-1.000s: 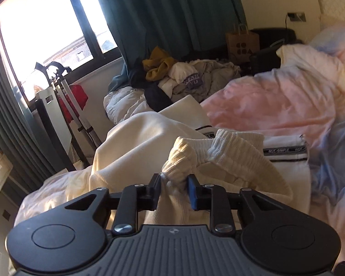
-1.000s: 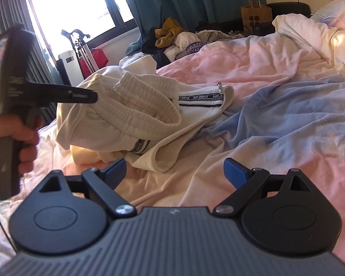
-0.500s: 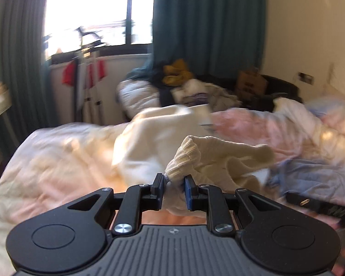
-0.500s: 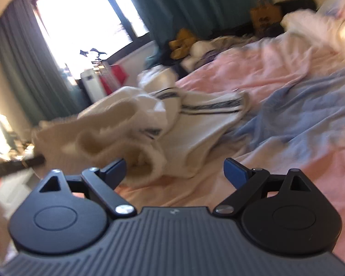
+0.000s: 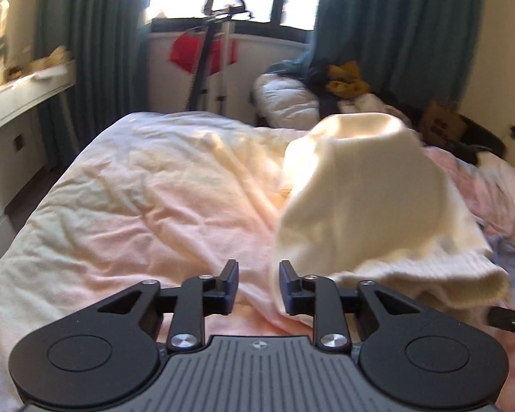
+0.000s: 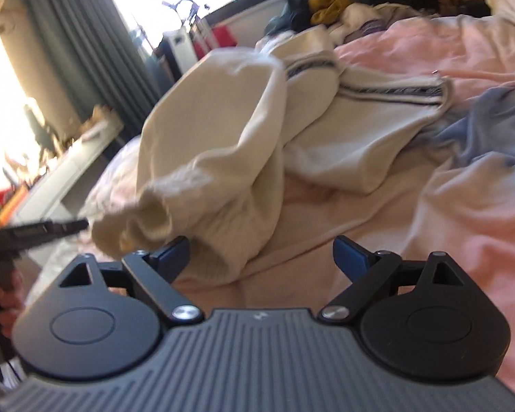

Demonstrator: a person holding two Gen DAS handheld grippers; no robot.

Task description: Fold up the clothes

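Observation:
A cream knit sweater with dark-striped trim [image 6: 343, 127] lies bunched on the pink and blue bedspread [image 6: 463, 178]. In the left wrist view it [image 5: 367, 192] humps up to the right of my left gripper [image 5: 259, 286], which is open and empty, its right finger beside the ribbed cuff [image 5: 429, 274]. My right gripper [image 6: 261, 257] is open wide and empty, the cuff [image 6: 144, 216] just past its left finger. The left gripper's fingers [image 6: 48, 228] show at the left of the right wrist view, apart from the cuff.
A pile of clothes [image 5: 343, 82] sits beyond the bed's far end under teal curtains [image 5: 395, 27]. A stand with red cloth [image 5: 206, 55] is by the window. White drawers [image 5: 3, 130] run along the left. A paper bag [image 5: 441, 123] stands at the far right.
My left gripper has opened and let go of the sweater cuff, and swung left. The sweater sleeve has dropped onto the bed. The right gripper stays open and has moved closer.

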